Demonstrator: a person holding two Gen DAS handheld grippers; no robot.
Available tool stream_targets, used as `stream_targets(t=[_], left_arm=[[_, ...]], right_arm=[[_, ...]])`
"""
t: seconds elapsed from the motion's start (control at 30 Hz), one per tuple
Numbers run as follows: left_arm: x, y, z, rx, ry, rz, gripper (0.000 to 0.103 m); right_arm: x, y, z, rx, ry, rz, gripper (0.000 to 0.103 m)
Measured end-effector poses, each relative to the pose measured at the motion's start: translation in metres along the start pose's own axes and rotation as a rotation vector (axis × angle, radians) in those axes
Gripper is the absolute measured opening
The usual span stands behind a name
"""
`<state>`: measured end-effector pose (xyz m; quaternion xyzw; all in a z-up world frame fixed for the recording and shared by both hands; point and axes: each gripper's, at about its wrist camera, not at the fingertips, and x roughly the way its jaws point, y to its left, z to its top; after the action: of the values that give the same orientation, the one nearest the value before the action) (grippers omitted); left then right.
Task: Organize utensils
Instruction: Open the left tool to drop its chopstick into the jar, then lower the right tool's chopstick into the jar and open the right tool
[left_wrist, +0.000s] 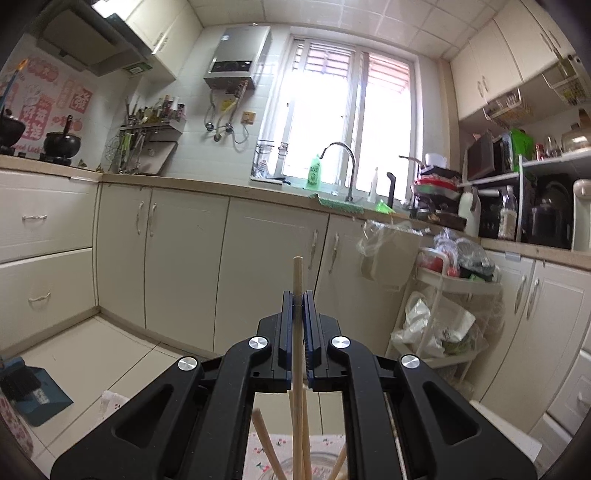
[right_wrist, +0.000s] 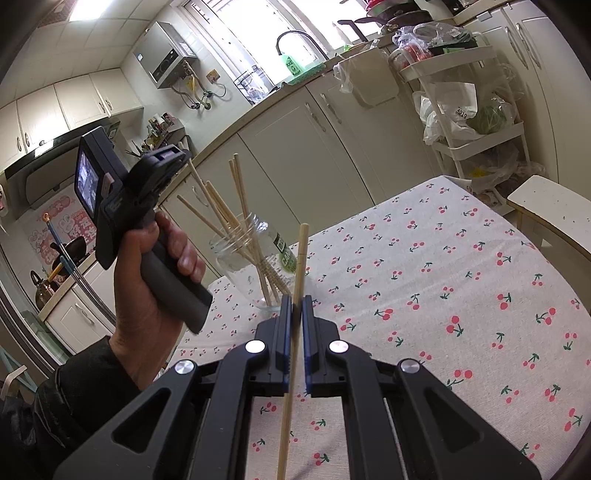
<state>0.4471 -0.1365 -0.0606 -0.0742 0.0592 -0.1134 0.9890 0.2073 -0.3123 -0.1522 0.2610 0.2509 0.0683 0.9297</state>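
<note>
My left gripper (left_wrist: 298, 301) is shut on a wooden chopstick (left_wrist: 297, 332) that stands upright, its lower end among several chopsticks in a glass jar (left_wrist: 314, 469) right below. In the right wrist view that left gripper (right_wrist: 177, 157) hangs over the clear glass jar (right_wrist: 255, 258), which stands on the cherry-print tablecloth (right_wrist: 443, 295) and holds several chopsticks (right_wrist: 229, 218). My right gripper (right_wrist: 294, 306) is shut on another wooden chopstick (right_wrist: 297, 295), held near upright just in front of the jar.
Kitchen cabinets (left_wrist: 258, 266) and a sink counter (left_wrist: 332, 199) lie beyond the table. A white cart (right_wrist: 476, 107) with plastic bags stands at the right. A white stool (right_wrist: 550, 206) sits by the table's right edge. A dustpan (left_wrist: 37, 395) lies on the floor.
</note>
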Motion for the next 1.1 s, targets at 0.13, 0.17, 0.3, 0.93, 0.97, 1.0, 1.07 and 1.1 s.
stream_targets(t=[0.13, 0.17, 0.3, 0.93, 0.97, 1.0, 1.07, 1.1], left_arm=[[-0.004, -0.004, -0.009, 0.045, 0.061, -0.028, 0.006], [-0.005, -0.005, -0.011, 0.051, 0.083, -0.037, 0.006], [-0.019, 0.003, -0.01, 0.043, 0.103, -0.035, 0.027], [-0.119, 0.117, -0.092, -0.19, 0.271, 0.167, 0.071], [-0.119, 0.119, -0.094, -0.199, 0.273, 0.165, 0.071], [-0.119, 0.121, -0.095, -0.207, 0.277, 0.161, 0.072], [-0.119, 0.122, -0.099, -0.209, 0.283, 0.153, 0.072], [-0.119, 0.123, -0.1, -0.209, 0.285, 0.148, 0.073]], right_arm=[[-0.001, 0.002, 0.0, -0.006, -0.003, 0.003, 0.006], [-0.002, 0.003, 0.001, -0.01, -0.005, 0.004, 0.006], [-0.004, 0.007, 0.004, -0.017, -0.017, 0.006, 0.006], [0.013, 0.045, 0.062, -0.109, 0.002, -0.042, 0.012], [0.021, 0.036, 0.053, -0.103, 0.053, -0.084, 0.016], [0.027, 0.032, 0.047, -0.101, 0.09, -0.118, 0.024], [0.053, 0.024, 0.029, -0.13, 0.208, -0.194, 0.025], [0.059, 0.023, 0.024, -0.15, 0.22, -0.221, 0.025]])
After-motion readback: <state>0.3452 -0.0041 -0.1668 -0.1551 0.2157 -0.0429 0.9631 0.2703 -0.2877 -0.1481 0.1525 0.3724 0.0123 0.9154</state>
